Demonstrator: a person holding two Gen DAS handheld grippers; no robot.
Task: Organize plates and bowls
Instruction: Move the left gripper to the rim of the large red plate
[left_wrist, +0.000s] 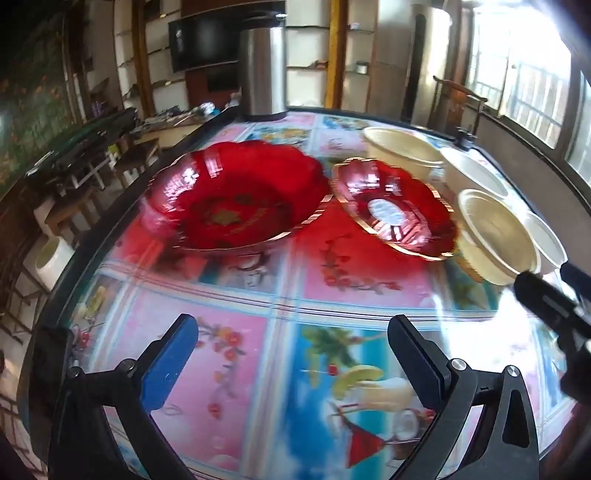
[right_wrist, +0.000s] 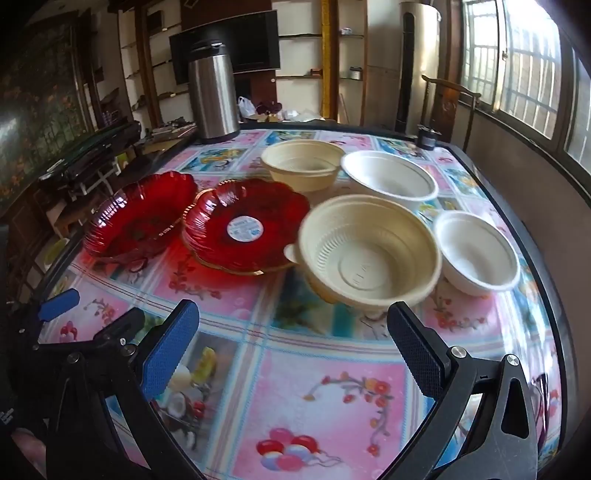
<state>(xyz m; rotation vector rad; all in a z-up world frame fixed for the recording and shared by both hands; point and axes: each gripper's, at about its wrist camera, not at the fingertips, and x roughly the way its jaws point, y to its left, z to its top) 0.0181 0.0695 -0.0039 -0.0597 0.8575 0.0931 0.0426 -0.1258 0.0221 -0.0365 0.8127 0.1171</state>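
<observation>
Two red glass plates lie side by side on the table: a larger one (left_wrist: 236, 199) (right_wrist: 142, 216) on the left and a smaller one with a white sticker (left_wrist: 395, 206) (right_wrist: 245, 230) to its right. Right of them stand a cream ribbed bowl (right_wrist: 369, 253) (left_wrist: 495, 232), a second cream bowl (right_wrist: 303, 164) (left_wrist: 400, 149) behind, a large white bowl (right_wrist: 389, 179) (left_wrist: 476, 173) and a small white bowl (right_wrist: 476, 251). My left gripper (left_wrist: 291, 354) is open and empty, short of the red plates. My right gripper (right_wrist: 291, 350) is open and empty, just short of the cream ribbed bowl.
The table (right_wrist: 295, 387) has a glossy colourful picture cloth and a dark rim. A steel thermos (right_wrist: 212, 96) (left_wrist: 262, 70) stands at the far edge. A small dark object (right_wrist: 426, 136) sits at the far right corner. Chairs and shelves lie beyond.
</observation>
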